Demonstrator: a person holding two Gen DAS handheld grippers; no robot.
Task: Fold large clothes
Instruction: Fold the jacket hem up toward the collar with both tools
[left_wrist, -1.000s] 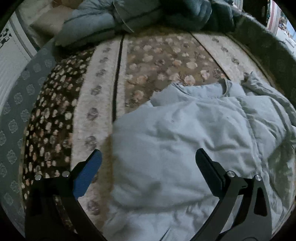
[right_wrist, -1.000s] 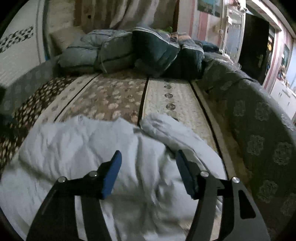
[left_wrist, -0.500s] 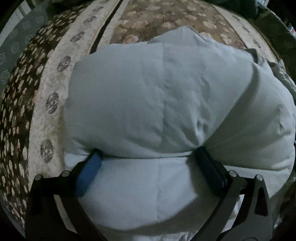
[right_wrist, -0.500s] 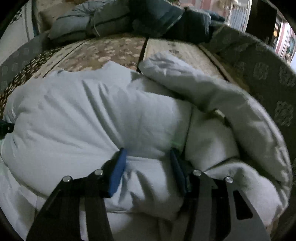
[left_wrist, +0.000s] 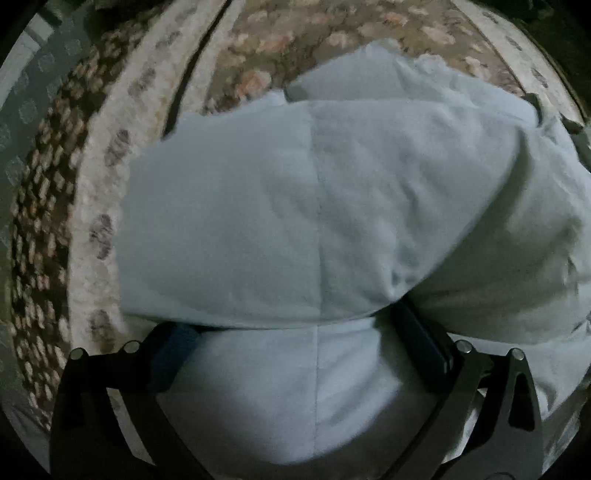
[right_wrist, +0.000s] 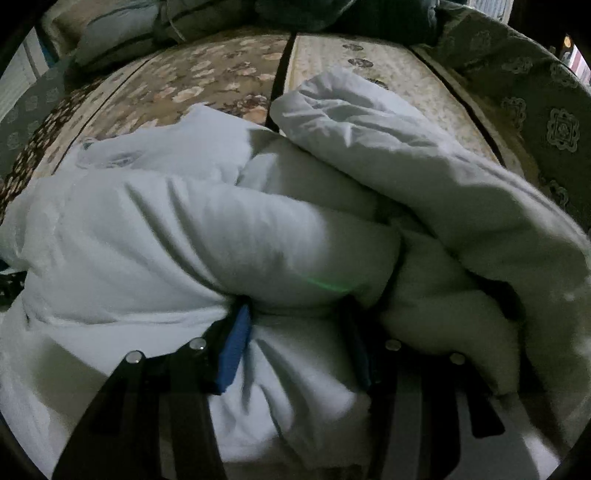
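Floral bedspread (left_wrist: 258, 48), padded garment (left_wrist: 258, 221), no writing

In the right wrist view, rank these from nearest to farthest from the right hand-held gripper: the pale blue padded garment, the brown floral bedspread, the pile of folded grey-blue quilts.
1. Pale blue padded garment: bunched between the fingers of the right hand-held gripper.
2. Brown floral bedspread: beyond the garment, upper middle.
3. Pile of folded grey-blue quilts: at the top left, at the bed's far end.

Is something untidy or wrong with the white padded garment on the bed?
Yes. The white padded garment is bunched, not flat: in the right wrist view a rolled part lies slanted across its right side. No tear or stain shows.
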